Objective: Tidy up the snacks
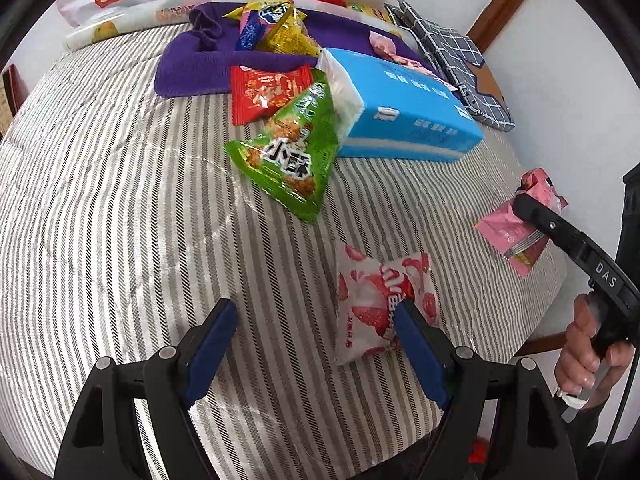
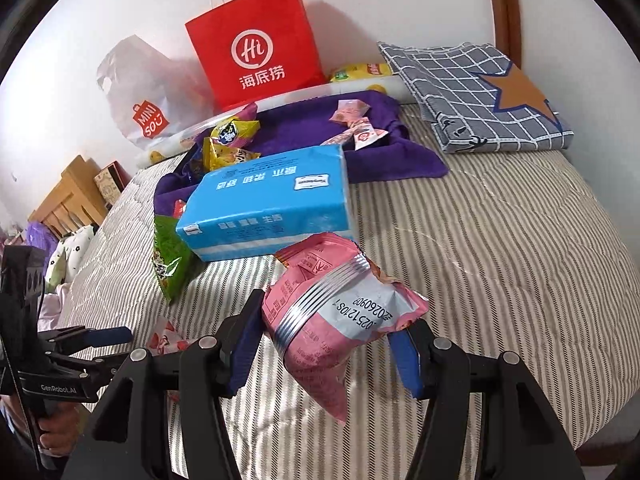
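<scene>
Left wrist view: left gripper point(image 1: 316, 316) is spread wide w/ nothing between the pads, hanging over the striped bedspread point(image 1: 120, 208). The strawberry snack pack point(image 1: 380, 304) lies flat just off to the right of the gap, right blue pad overlapping its lower edge in this view; touching or not, can't tell. Pack's long axis runs roughly away from the camera, tilted a bit, so approx. in line w/ the fingers. To straddle it the tool likely needs a sideways shift to the right, no big wrist roll. Left hand is clearly the nearer one. Right gripper point(image 2: 324, 344) is busy: clamped on the pink snack bag point(image 2: 336, 320), which is up off the bed near the right edge, in front of the blue tissue pack point(image 2: 272, 200). Green snack bag point(image 1: 292, 152) sits further back, leaning on the tissue pack.
</scene>
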Demonstrator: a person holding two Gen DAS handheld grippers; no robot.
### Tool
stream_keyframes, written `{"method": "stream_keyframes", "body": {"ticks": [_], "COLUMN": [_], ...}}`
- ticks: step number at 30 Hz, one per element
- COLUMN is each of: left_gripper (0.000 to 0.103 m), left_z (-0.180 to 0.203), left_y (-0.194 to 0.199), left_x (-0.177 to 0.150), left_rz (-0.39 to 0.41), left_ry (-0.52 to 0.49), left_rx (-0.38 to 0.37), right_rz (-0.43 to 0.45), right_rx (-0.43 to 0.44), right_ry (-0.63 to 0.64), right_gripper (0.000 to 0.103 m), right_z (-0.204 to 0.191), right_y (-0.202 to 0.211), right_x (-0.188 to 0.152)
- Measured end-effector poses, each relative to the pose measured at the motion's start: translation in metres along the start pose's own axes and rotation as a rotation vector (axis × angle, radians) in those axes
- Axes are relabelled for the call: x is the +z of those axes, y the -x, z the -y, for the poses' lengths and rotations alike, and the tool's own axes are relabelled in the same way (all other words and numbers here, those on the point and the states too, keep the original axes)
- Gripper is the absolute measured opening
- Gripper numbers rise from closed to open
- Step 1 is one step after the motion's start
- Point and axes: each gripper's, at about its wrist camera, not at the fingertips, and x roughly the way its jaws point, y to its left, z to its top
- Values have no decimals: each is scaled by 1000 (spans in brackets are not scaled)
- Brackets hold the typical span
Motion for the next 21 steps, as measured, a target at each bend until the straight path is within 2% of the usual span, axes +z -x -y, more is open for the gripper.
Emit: {"method": "stream_keyframes", "body": {"ticks": [4, 9, 12, 21], "left_gripper": [81, 84, 91, 95], "left_z": [7, 19, 30, 58], "left_y": [-2, -7, -11, -25], "left_x": [-1, -1, -1, 7], "left_rz": [-7, -22, -28, -33], "left_ry": [-6, -13, -37, -72], "left_rx": [7, -33, -21, 19], "right_rz": [18, 29, 33, 14], "right_rx": [-21, -32, -35, -28], "right_ry": [8, -7, -18, -20], "right_gripper": [58, 58, 58, 58], "right_z": [7, 19, 25, 31], "right_y": [6, 13, 17, 14], "right_x": [-2, -4, -7, -15]}}
